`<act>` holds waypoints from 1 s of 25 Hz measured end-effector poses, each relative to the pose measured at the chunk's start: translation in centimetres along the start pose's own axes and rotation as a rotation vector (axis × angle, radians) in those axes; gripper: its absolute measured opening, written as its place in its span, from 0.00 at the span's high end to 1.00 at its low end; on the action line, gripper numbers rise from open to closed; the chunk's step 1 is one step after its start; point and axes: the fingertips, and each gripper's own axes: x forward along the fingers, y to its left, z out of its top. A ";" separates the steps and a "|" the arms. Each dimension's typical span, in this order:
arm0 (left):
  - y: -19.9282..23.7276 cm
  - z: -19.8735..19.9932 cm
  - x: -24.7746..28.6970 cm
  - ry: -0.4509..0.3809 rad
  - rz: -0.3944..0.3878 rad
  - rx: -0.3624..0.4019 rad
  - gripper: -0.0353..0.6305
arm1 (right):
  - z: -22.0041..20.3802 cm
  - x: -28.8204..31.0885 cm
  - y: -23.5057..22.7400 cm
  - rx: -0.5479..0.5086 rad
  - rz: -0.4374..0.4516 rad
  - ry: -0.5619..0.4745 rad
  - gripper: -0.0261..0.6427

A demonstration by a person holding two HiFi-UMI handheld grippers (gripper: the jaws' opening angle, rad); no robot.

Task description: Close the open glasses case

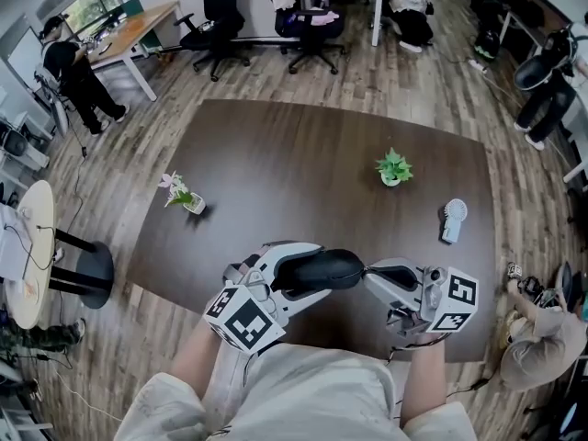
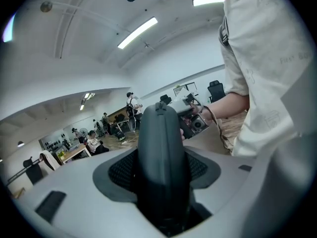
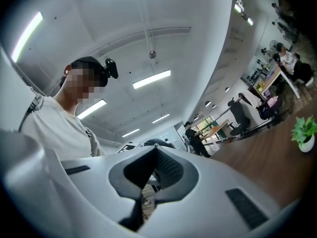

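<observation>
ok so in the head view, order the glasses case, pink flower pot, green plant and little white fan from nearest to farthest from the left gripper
1. glasses case: held in the jaws of the left gripper.
2. pink flower pot: on the left side of the table.
3. green potted plant: farther, right of centre.
4. white handheld fan: farthest, near the right edge.

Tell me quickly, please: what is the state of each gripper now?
Left gripper: closed on the dark glasses case.
Right gripper: closed, nothing between its jaws.
</observation>
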 end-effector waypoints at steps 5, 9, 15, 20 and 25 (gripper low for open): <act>0.4 -1.9 0.4 0.109 0.037 0.033 0.56 | -1.2 0.2 -1.6 -0.020 -0.098 0.069 0.96; 0.2 -3.1 0.7 0.154 0.022 0.008 0.56 | -1.9 0.3 -1.8 -0.037 -0.122 0.118 0.96; 0.0 -5.0 1.4 0.230 0.018 0.008 0.57 | -3.0 0.7 -2.0 -0.082 -0.174 0.222 0.96; -0.1 -7.0 2.2 0.316 0.028 0.028 0.57 | -4.5 1.3 -2.5 -0.129 -0.229 0.327 0.95; -0.2 -8.2 2.5 0.373 0.035 0.025 0.57 | -5.4 1.6 -2.9 -0.141 -0.274 0.373 0.95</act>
